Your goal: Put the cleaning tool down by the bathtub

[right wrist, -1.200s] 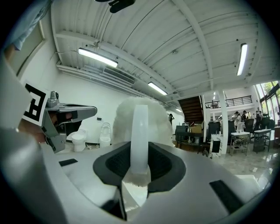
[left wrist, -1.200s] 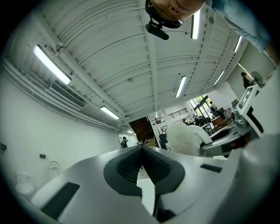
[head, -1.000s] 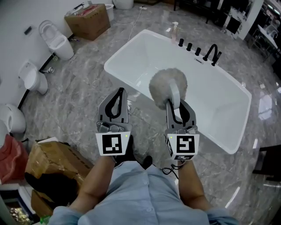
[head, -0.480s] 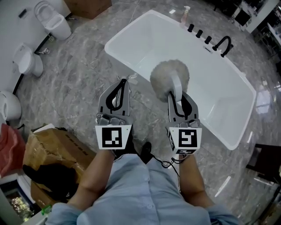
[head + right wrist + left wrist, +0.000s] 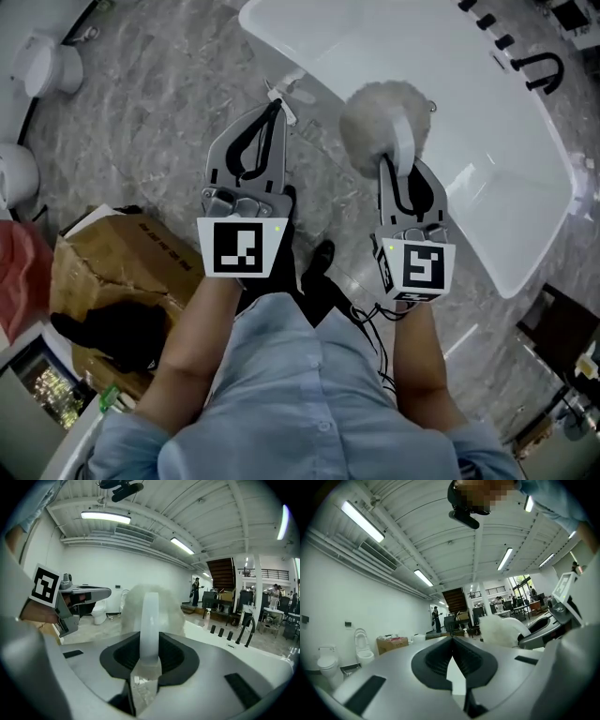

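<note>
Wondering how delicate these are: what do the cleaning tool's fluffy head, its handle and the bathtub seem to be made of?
The cleaning tool head looks like soft grey-white fibres, perhaps microfibre or wool: fuzzy, matte outline. Its handle seems smooth, pale, translucent plastic. The bathtub is hard, glossy white, with reflections; acrylic or ceramic, unclear.

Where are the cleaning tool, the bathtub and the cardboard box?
cleaning tool (image 5: 370, 122), head view, on its fluffy head
bathtub (image 5: 469, 112), head view, on its bare inner floor
cardboard box (image 5: 112, 262), head view, on its top face
</note>
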Action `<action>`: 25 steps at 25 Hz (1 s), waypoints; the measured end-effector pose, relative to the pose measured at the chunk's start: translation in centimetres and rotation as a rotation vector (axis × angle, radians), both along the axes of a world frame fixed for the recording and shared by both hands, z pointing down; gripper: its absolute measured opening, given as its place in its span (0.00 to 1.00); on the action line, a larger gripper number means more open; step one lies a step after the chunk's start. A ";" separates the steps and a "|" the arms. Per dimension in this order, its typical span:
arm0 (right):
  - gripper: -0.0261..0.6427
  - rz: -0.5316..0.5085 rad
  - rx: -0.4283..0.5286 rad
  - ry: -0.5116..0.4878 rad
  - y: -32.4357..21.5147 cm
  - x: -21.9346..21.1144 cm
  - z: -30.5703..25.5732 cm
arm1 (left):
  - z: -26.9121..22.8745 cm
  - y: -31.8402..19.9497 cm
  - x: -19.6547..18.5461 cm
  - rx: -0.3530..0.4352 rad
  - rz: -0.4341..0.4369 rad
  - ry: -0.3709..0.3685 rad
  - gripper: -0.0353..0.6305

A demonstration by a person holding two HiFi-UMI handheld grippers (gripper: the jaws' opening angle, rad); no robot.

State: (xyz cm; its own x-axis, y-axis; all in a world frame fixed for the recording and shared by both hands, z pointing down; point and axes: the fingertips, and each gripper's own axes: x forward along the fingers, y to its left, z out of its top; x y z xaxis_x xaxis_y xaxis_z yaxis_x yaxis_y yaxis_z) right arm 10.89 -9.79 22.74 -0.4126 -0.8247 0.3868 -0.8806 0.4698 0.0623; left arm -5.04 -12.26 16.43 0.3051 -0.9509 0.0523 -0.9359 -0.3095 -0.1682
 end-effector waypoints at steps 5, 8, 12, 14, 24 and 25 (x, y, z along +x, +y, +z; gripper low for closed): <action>0.20 -0.032 -0.045 0.009 -2.2 -3.1 4.6 | 4.9 -2.6 -2.5 -0.047 -0.010 0.035 0.08; 0.20 -0.068 -0.078 0.027 -3.1 -4.3 8.0 | 8.3 -3.9 -3.2 -0.082 0.000 0.023 0.08; 0.20 -0.094 -0.129 0.050 -4.2 -5.1 13.1 | 12.9 -5.8 -3.8 -0.115 0.002 0.046 0.08; 0.20 -0.105 -0.152 0.060 -4.7 -5.4 15.7 | 15.0 -6.6 -3.9 -0.129 0.007 0.050 0.08; 0.20 -0.132 -0.177 0.066 -6.9 -8.3 27.0 | 25.2 -9.2 -5.1 -0.185 0.057 0.086 0.08; 0.20 -0.134 -0.181 0.068 -7.2 -8.5 28.0 | 26.2 -9.5 -5.2 -0.191 0.058 0.091 0.08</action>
State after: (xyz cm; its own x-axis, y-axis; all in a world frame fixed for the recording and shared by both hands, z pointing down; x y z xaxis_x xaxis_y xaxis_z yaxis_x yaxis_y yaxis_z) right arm 2.37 -16.96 50.70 -0.4820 -0.6789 0.5539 -0.8062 0.5912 0.0232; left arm -10.22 -21.75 42.61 0.3707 -0.9070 0.1998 -0.9242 -0.3815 -0.0169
